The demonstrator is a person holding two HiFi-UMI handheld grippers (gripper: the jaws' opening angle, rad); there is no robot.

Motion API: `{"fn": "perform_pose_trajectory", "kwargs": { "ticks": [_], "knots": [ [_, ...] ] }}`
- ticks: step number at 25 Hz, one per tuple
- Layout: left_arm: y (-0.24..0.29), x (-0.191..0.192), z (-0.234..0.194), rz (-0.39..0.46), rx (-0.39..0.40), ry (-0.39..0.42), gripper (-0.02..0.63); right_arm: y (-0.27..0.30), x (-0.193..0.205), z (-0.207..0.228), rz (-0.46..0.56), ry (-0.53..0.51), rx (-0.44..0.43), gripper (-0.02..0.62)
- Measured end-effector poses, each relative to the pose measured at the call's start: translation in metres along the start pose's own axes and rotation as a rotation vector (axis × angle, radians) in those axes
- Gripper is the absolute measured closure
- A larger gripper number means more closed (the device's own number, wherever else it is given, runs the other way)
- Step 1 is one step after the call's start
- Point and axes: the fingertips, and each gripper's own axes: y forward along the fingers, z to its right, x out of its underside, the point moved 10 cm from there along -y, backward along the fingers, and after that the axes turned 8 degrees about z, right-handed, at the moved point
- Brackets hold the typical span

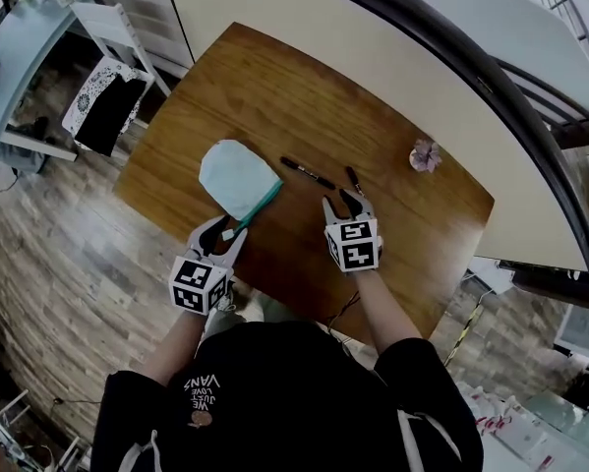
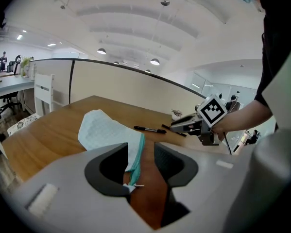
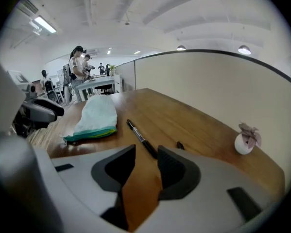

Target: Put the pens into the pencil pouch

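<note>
Left gripper [image 1: 230, 232], jaws wide, straddles the zip end of the pale blue fabric pouch [image 1: 237, 177] by the near edge of the wooden table [image 1: 274, 87]; right gripper [image 1: 345, 203], equally wide, faces 2 black pens [image 1: 307, 173]. Best to grip the zip squarely first.

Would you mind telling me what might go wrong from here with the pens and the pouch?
1. The pouch lies flat and its teal zip edge looks shut. The open left tool straddles only the zip end, so a pull may drag the whole pouch.
2. The long pen lies flat just ahead of the open right tool. Being thin, it may roll or slip when pinched.
3. The short pen beside it could get knocked.
</note>
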Motion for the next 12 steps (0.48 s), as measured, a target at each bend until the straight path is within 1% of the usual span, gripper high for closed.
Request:
{"fn": "perform_pose_trajectory", "kwargs": {
  "ticks": [6,9,12],
  "knots": [
    [0.015,0.001,0.002,-0.032,-0.010,0.029,0.454,0.028,0.003,0.014,-0.024,-0.082,-0.039,0.483],
    [0.019,0.004,0.003,-0.054,-0.002,0.070,0.454,0.036,0.002,0.015,-0.034,-0.114,-0.070,0.483],
    [0.025,0.005,0.004,-0.098,-0.002,0.121,0.453,0.042,0.002,0.015,-0.044,-0.131,-0.089,0.483]
  ]
}}
